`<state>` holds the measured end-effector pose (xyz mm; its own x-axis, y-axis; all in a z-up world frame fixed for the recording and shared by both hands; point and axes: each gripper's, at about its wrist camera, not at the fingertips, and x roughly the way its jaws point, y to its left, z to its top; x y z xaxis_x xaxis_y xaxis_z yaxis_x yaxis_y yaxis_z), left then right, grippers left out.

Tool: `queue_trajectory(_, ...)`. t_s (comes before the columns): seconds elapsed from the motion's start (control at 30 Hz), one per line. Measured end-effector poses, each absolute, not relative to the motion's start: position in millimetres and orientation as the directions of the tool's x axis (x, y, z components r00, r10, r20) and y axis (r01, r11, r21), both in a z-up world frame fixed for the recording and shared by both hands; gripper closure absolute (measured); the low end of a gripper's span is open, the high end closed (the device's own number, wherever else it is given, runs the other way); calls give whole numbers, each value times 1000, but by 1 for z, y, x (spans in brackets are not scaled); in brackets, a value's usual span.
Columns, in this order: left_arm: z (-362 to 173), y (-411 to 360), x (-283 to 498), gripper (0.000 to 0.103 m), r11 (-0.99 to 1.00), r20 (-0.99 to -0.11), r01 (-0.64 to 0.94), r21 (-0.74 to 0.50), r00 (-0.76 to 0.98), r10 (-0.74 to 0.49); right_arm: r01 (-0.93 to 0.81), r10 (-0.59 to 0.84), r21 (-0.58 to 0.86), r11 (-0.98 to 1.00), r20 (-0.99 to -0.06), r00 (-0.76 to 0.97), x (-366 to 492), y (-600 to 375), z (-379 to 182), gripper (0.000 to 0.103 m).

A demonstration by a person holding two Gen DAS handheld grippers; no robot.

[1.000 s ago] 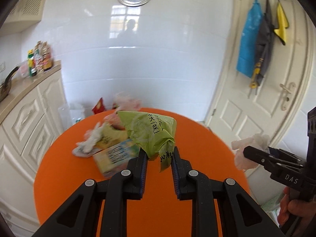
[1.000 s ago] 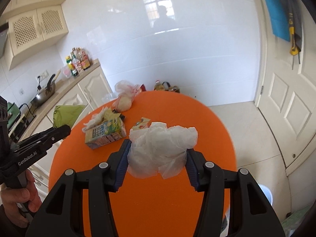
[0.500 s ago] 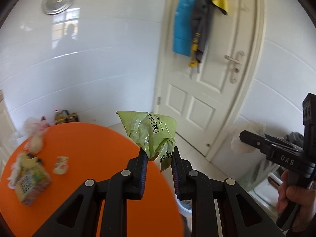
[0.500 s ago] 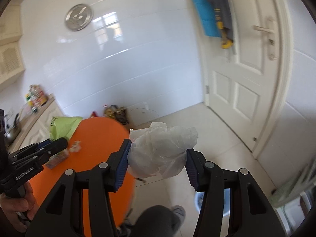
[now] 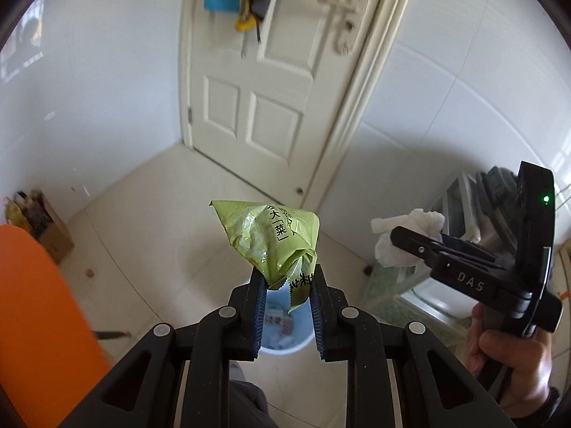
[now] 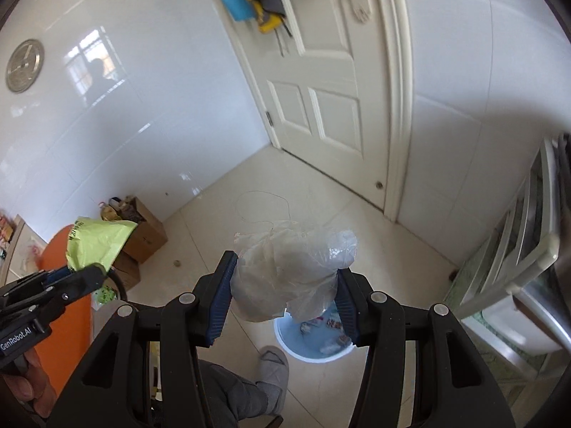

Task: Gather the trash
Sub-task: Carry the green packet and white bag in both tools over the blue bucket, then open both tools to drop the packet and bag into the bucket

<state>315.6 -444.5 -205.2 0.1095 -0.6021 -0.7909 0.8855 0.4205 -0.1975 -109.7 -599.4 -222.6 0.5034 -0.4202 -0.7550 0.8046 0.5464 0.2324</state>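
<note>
My left gripper (image 5: pixel 285 281) is shut on a crumpled green snack wrapper (image 5: pixel 271 239) with black printed characters. It hangs over a light blue trash bin (image 5: pixel 282 331) on the floor, which holds several scraps. My right gripper (image 6: pixel 283 285) is shut on a wad of crumpled clear plastic (image 6: pixel 292 271), with the same blue bin (image 6: pixel 314 339) just below and behind it. Each gripper shows in the other's view: the right gripper (image 5: pixel 396 235) with its white wad at the right, the left gripper (image 6: pixel 96 271) with the green wrapper (image 6: pixel 96 242) at the left.
The orange table (image 5: pixel 32 321) edge lies at the left. A cardboard box (image 6: pixel 142 232) stands by the tiled wall. A white door (image 5: pixel 271 89) with hanging cloths is ahead. A white rack (image 6: pixel 517 267) stands at the right. A person's slippered foot (image 6: pixel 271 367) is beside the bin.
Both grippers swung right, away from the orange table and toward the door, and tipped down. The blue bin on the floor has come into view beneath them. Both grips held.
</note>
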Motion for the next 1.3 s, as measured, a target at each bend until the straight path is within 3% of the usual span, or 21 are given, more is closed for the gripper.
queue_trajectory(0.37, -298, -570, 378, 84, 421, -921, 881, -214, -38, -387, 834, -281, 285, 473, -848, 450, -96, -653, -311, 51)
queue_trajectory(0.7, -352, -649, 432, 80, 459, -955, 855, -241, -124, -271, 849, -191, 337, 407, -877, 440, -87, -680, -362, 49)
queue_trajectory(0.8, -363, -663, 434, 63, 457, -963, 861, -223, -121, -242, 849, -170, 356, 390, -878, 447, -86, -686, -369, 44)
queue_trajectory(0.83, -366, -667, 436, 49, 459, -964, 862, -214, -111, -240, 848, -166, 363, 385, -877, 450, -86, -687, -370, 43)
queue_trajectory(0.87, -368, -671, 437, 37, 463, -966, 863, -203, -99, -240, 848, -161, 368, 381, -877, 453, -86, -688, -372, 35)
queue_trajectory(0.9, -368, -672, 438, 33, 469, -968, 862, -191, -86, -235, 849, -155, 371, 376, -878, 453, -85, -689, -373, 26)
queue_trajectory(0.93, -368, -672, 439, 28, 474, -971, 863, -176, -74, -226, 854, -156, 369, 367, -881, 448, -86, -690, -375, 23)
queue_trajectory(1.0, -365, -667, 441, 24, 488, -976, 859, -151, -52, -211, 860, -163, 365, 357, -882, 442, -88, -690, -375, 10)
queue_trajectory(1.1, -359, -662, 442, 20, 511, -980, 853, -107, -2, -201, 864, -179, 361, 351, -880, 441, -90, -688, -372, 0)
queue_trajectory(1.3, -340, -650, 417, 17, 530, -970, 846, -63, 72, -231, 890, -207, 326, 318, -892, 401, -94, -680, -364, 0)
